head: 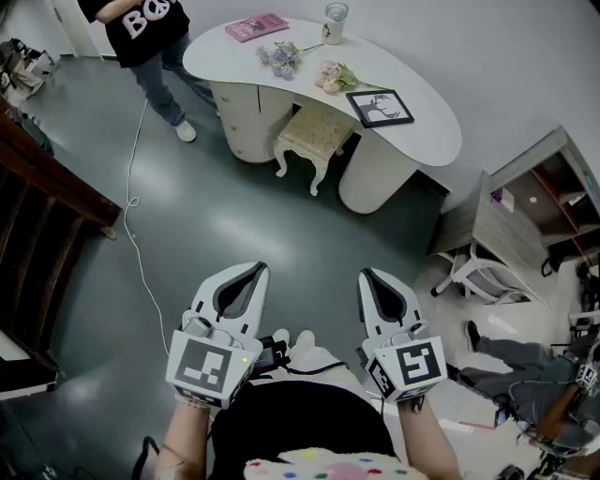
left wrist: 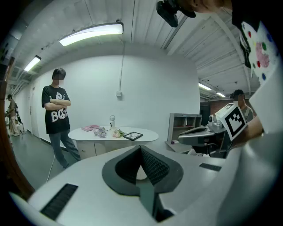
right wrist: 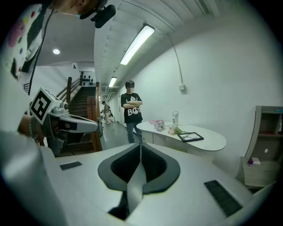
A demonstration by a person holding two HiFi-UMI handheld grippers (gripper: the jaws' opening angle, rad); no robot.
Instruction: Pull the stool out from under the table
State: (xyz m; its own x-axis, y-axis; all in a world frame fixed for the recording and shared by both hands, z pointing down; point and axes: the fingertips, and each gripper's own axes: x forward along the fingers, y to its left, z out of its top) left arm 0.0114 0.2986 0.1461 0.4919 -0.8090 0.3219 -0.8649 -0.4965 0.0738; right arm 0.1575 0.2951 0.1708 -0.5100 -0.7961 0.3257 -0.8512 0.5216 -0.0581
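Stool (head: 314,136): upper centre of the head view, pushed part-way under the table's near edge, in the gap between the two pedestals. Cushioned seat, curved white legs, the near half out over the floor. Stored position, so not yet pulled; task judged unstarted.

Floor (head: 234,216): grey, glossy, open stretch between the wearer and the stool. Room enough to draw the stool straight back toward the lower frame.

Table (head: 417,141): white, kidney-shaped, across the upper centre. Its overhang covers the stool's far half, so the near seat edge or a near leg looks like the likely hold.

Person (head: 150,37): upper left, standing just beside the table's left end, well clear of the stool's path.

Shelf (head: 548,183): right edge, apart from the table.

Left gripper (head: 255,270) and right gripper (head: 367,276): lower centre, side by side, held low in front of the body, pointing toward the stool but well apart from it. Both sets of jaws are closed together, nothing between them, touching nothing. They must open before any grasp.

Cable (head: 136,187): thin, running down the left floor, off the pull line.

Tabletop: frame (head: 380,108), flowers (head: 281,58), book (head: 256,26), jar (head: 335,23). A knock to the table could shift them.
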